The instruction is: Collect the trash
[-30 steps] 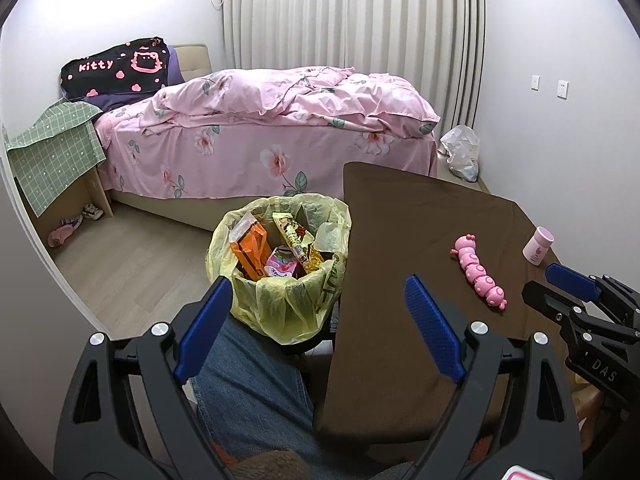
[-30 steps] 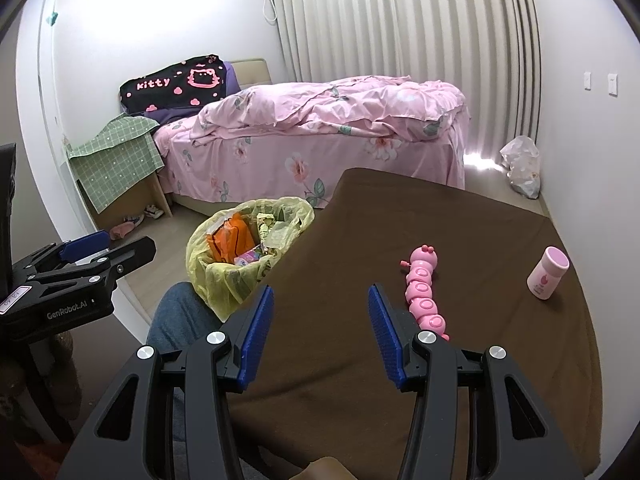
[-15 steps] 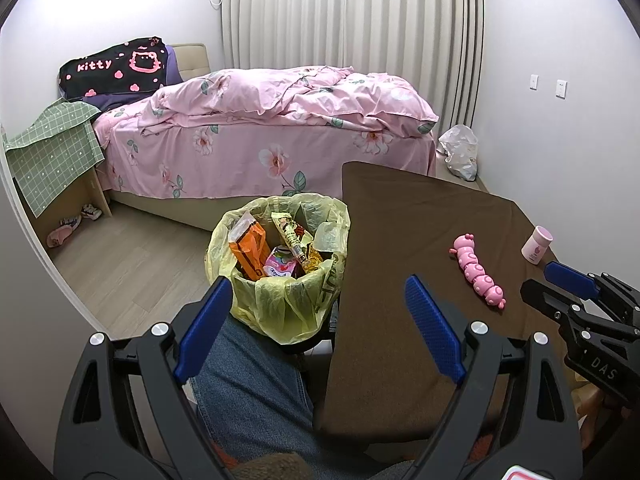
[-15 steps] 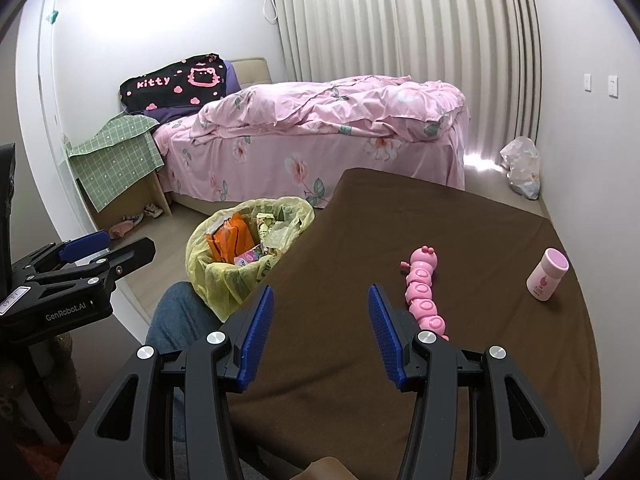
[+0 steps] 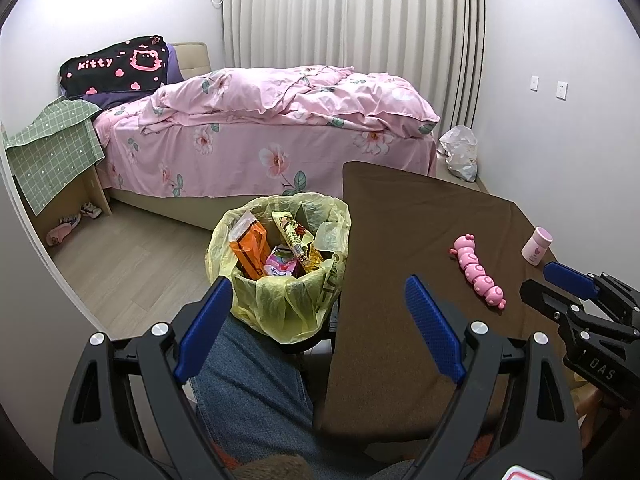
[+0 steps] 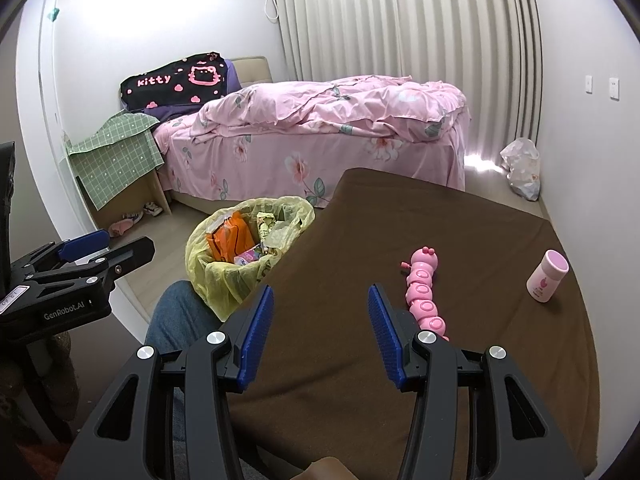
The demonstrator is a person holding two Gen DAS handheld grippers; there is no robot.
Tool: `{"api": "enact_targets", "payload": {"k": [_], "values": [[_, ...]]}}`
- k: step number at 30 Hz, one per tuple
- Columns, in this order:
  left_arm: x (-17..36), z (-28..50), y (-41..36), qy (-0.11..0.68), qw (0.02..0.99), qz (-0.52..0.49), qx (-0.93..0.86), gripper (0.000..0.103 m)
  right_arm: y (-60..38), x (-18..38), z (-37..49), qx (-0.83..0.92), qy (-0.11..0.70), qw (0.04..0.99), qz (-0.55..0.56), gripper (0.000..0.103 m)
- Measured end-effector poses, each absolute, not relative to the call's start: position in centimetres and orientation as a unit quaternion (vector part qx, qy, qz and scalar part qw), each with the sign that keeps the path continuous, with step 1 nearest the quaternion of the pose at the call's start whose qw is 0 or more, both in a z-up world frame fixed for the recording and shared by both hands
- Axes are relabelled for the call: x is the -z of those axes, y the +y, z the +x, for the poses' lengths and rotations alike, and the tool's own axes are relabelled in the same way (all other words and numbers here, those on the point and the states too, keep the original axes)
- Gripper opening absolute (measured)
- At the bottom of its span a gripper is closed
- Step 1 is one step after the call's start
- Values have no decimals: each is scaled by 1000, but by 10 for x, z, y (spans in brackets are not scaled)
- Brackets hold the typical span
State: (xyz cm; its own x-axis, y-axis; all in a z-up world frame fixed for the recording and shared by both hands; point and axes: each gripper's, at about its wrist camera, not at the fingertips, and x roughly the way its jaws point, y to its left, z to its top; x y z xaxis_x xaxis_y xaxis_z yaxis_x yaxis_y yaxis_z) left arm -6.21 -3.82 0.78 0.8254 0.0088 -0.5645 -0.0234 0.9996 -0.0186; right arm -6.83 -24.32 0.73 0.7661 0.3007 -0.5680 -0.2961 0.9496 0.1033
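A bin with a yellow bag (image 5: 280,280) stands on the floor left of the brown table (image 5: 400,240); it also shows in the right wrist view (image 6: 224,276). It holds an orange packet (image 5: 248,254), snack wrappers and other trash. My left gripper (image 5: 318,300) is open and empty, held near the bin's front rim. My right gripper (image 6: 320,304) is open and empty above the brown table (image 6: 360,360). A pink caterpillar toy (image 6: 422,292) and a small pink bottle (image 6: 546,276) lie on the table.
A bed with a pink floral cover (image 5: 260,128) fills the back. A green-checked cloth (image 5: 52,148) covers a low stand at left. A clear plastic bag (image 5: 460,152) lies on the floor by the right wall. A jeans-clad knee (image 5: 248,380) is below the bin.
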Motion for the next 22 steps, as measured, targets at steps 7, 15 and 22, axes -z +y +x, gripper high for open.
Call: {"api": "enact_targets", "payload": {"k": [7,15,22], "values": [[-7,-62,-38,295,955,-11,-12,84,-243,-9,-68,-158,302,940,1,46],[-4,-60,-38,298,954,-22,-4,84,-245,-9,-66,-159,306,938,-8,46],[28,-2,-75,358,930,-22,75,91,-320,12,-21,-103,323,940,24,61]]}}
